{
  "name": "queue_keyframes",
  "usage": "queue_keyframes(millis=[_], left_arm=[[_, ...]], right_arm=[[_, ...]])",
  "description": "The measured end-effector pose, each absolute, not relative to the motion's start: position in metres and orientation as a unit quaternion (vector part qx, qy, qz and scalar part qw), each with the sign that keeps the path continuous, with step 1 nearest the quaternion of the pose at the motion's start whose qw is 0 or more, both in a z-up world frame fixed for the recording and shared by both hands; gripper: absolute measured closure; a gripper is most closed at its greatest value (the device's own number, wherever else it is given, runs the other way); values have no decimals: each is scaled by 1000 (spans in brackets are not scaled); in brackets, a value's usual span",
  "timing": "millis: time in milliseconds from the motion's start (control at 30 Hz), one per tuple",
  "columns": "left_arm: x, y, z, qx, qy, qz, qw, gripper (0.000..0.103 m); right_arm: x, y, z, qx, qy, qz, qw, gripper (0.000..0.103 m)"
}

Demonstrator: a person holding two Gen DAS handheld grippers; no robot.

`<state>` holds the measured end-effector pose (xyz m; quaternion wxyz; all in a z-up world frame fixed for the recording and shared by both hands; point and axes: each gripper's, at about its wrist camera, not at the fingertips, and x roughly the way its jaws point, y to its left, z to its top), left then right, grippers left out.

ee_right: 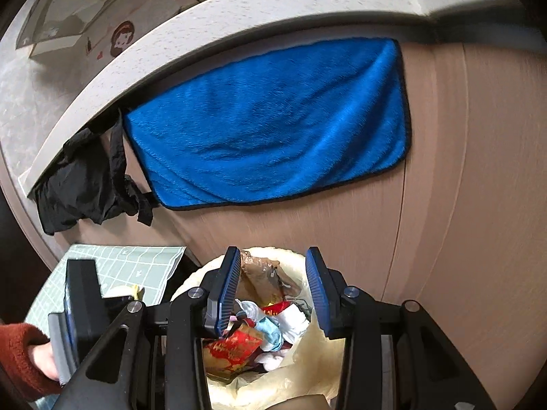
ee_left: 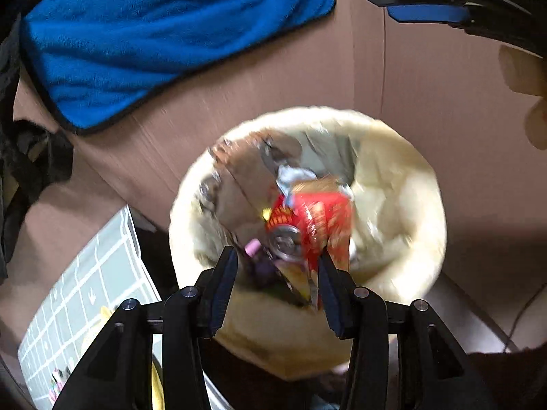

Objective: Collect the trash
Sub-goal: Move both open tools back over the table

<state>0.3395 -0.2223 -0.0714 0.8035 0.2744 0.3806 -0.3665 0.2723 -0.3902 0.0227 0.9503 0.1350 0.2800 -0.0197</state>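
Observation:
A round bin lined with a cream plastic bag (ee_left: 403, 205) stands on the floor against a cabinet. Inside lie a red snack wrapper (ee_left: 321, 218), a drinks can (ee_left: 283, 239), brown packaging (ee_left: 246, 171) and white tissues (ee_right: 290, 324). My left gripper (ee_left: 277, 256) hangs open over the bin, and the blurred trash lies beyond its pads, not gripped. My right gripper (ee_right: 271, 251) is also open above the bin (ee_right: 307, 358), with nothing between its fingers. One finger of the left gripper (ee_right: 82, 290) shows at the left, held by a hand in a red sleeve (ee_right: 20, 352).
A blue towel (ee_right: 273, 126) hangs on the pinkish cabinet door (ee_right: 461, 205) under a pale countertop (ee_right: 205, 24). A black plastic bag (ee_right: 82, 184) hangs left of the towel. A green grid-patterned box (ee_left: 85, 294) stands left of the bin.

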Motion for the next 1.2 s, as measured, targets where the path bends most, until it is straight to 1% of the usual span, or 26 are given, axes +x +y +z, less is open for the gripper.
queue_keyframes(millis=[133,233,333,400,500,633,733,867,967,1067,1200], left_arm=[[341,-210,-64,230,430,-386,783,56],[347,-200,-59,176,468,-406,765,55],[361,-186,-61,87,503,-414,754,55],[370,-177,-58,27,512,-408,755,55],[382,-165,-49,-34,502,-384,774,55],[389,-158,-42,-49,487,-367,791,54],[391,-139,-32,-65,463,-353,810,54],[394,-79,-7,-62,409,-299,860,54],[397,-14,13,-65,376,-239,893,54],[397,53,28,-70,370,-171,910,54],[385,142,45,-76,368,-94,922,54]], right_arm=[[271,-389,19,142,282,-18,949,66],[271,-383,18,136,284,-15,949,66],[271,-378,19,133,285,-13,949,66],[272,-373,20,132,285,-10,949,66],[273,-365,24,121,285,-4,951,66],[274,-357,29,111,285,3,952,66],[273,-351,32,111,283,16,952,65],[282,-322,27,107,303,83,943,64],[294,-283,19,89,317,150,932,64],[317,-222,2,51,352,225,907,64],[353,-171,-26,37,392,252,884,64]])
